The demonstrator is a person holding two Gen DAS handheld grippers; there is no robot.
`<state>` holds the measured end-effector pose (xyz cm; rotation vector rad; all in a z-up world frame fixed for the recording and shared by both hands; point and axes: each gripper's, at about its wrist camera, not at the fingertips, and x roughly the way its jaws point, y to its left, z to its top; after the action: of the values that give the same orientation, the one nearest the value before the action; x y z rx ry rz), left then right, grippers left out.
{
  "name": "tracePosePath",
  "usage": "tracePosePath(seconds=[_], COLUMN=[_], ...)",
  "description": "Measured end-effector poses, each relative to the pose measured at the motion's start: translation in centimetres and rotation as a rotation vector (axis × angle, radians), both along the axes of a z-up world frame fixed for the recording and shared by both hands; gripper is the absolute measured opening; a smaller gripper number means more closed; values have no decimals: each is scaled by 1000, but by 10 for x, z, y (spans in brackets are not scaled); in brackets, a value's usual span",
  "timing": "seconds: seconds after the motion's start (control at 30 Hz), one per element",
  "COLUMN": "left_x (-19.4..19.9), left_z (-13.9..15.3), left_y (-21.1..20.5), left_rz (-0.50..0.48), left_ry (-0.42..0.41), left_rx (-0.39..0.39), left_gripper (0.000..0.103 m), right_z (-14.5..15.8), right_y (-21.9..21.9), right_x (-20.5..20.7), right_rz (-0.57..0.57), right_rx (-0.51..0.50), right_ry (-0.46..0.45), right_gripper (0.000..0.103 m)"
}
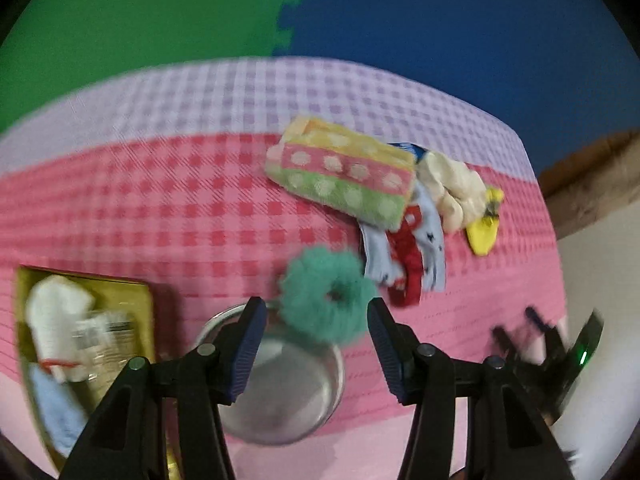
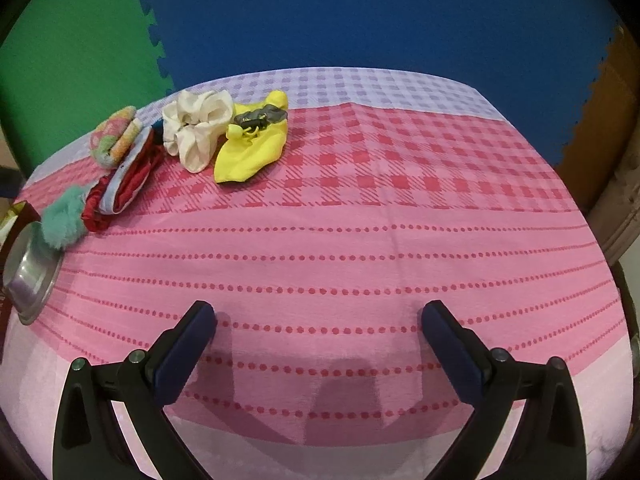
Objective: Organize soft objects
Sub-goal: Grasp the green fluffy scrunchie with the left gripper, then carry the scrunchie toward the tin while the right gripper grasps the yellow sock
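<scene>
A fluffy teal scrunchie (image 1: 326, 294) lies on the pink cloth at the far rim of a steel bowl (image 1: 280, 392). My left gripper (image 1: 316, 312) is open, its jaws on either side of the scrunchie's near edge, above the bowl. Beyond lie a striped dotted towel (image 1: 344, 174), a red and light-blue cloth (image 1: 408, 256), a cream scrunchie (image 1: 448, 188) and a yellow piece (image 1: 482, 232). My right gripper (image 2: 320, 320) is open and empty over the cloth. The right wrist view shows the teal scrunchie (image 2: 64, 220), bowl (image 2: 28, 276) and the pile (image 2: 196, 136) at far left.
A yellow tray (image 1: 144, 308) at the left holds white and light-blue soft items. The other gripper shows blurred at the right edge (image 1: 548, 344) of the left wrist view. The pink and lilac checked cloth (image 2: 360, 240) covers the table. Green and blue foam mats stand behind.
</scene>
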<state>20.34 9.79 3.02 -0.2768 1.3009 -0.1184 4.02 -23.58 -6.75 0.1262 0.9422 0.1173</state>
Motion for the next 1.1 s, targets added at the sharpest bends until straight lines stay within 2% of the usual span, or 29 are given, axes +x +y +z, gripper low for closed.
tracePosePath(seconds=[0.03,0.13,0.27,0.53,0.6,0.67,0.7,0.73,0.77,0.9,1.1], left_x=[7,24,38,49,46,42,40,38,36,14,-68], left_z=[-5,-18,-39,-67,-72,-74,-74,-76,-76,-55,11], left_y=[-1,-2,1,-7,-12,-19,-25,-34,-38,-53,-72], left_rz=[-9,-42,-85,-111,-126,-149,-156,-164,-169,-127,-128], left_ry=[13,38,105,144,160,150,146,138,136,38,-194], left_rx=[11,112,89,15,18,65,93,133,161,169,31], left_gripper=[54,54,54,54,54,53,35,10,9,9,9], right_z=[0,1,2,3,2,2,2,2,2,2,1], right_y=[0,-1,-1,-1,-1,0,0,0,0,0,-2], right_x=[0,-1,-3,-4,-4,-4,-4,-3,-3,-2,-3], right_rz=[0,6,8,7,7,6,5,5,5,5,2], right_rx=[6,21,31,37,36,35,34,34,34,36,43], right_ry=[-3,-9,-15,-20,-18,-16,-16,-15,-14,-12,-15], right_gripper=[103,103,103,103,103,103,103,103,103,103,103])
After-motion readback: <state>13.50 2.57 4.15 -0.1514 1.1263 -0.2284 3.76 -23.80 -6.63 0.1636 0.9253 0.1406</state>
